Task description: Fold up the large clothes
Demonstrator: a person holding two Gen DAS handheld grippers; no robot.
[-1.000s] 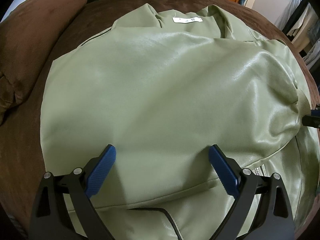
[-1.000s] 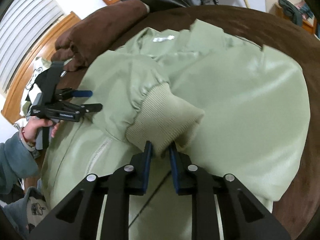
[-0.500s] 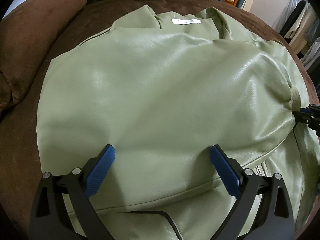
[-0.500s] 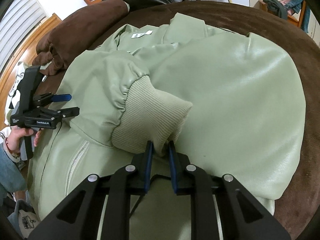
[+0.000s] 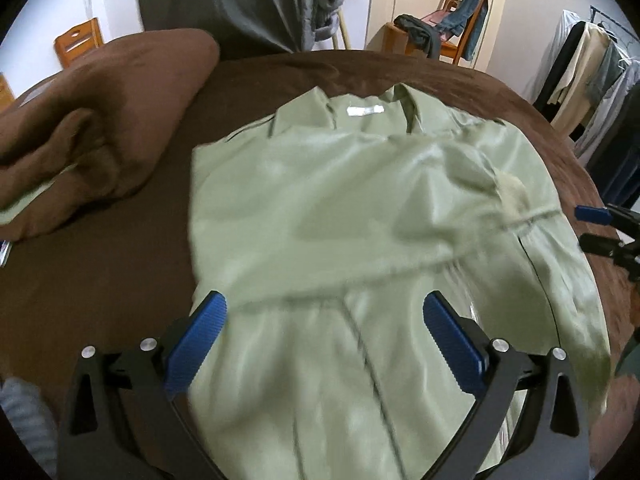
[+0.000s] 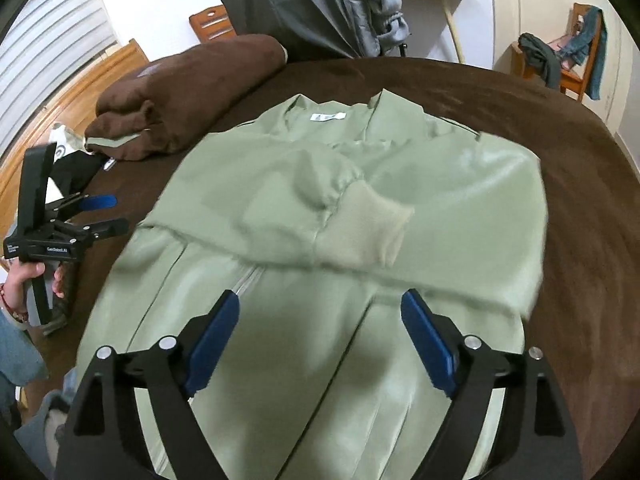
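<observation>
A pale green jacket [image 5: 360, 208] lies front up on a brown surface [image 5: 100, 280], collar and white label [image 5: 365, 110] at the far side. One sleeve is folded across the chest, and its ribbed cuff [image 6: 368, 224] rests on the body. My left gripper [image 5: 322, 340] is open and empty above the jacket's lower part; it also shows in the right wrist view [image 6: 104, 214] beside the jacket's left edge. My right gripper [image 6: 320, 336] is open and empty above the lower front; it also shows in the left wrist view [image 5: 592, 226] at the right edge.
A folded brown blanket [image 5: 92, 128] lies at the far left of the surface. A grey garment [image 6: 304, 4] hangs behind. A wooden chair with clothes [image 5: 452, 28] and a clothes rack [image 5: 592, 76] stand at the back right.
My right gripper has let go of the ribbed cuff and opened, leaving the sleeve across the chest. Both grippers have pulled back and risen from the jacket.
</observation>
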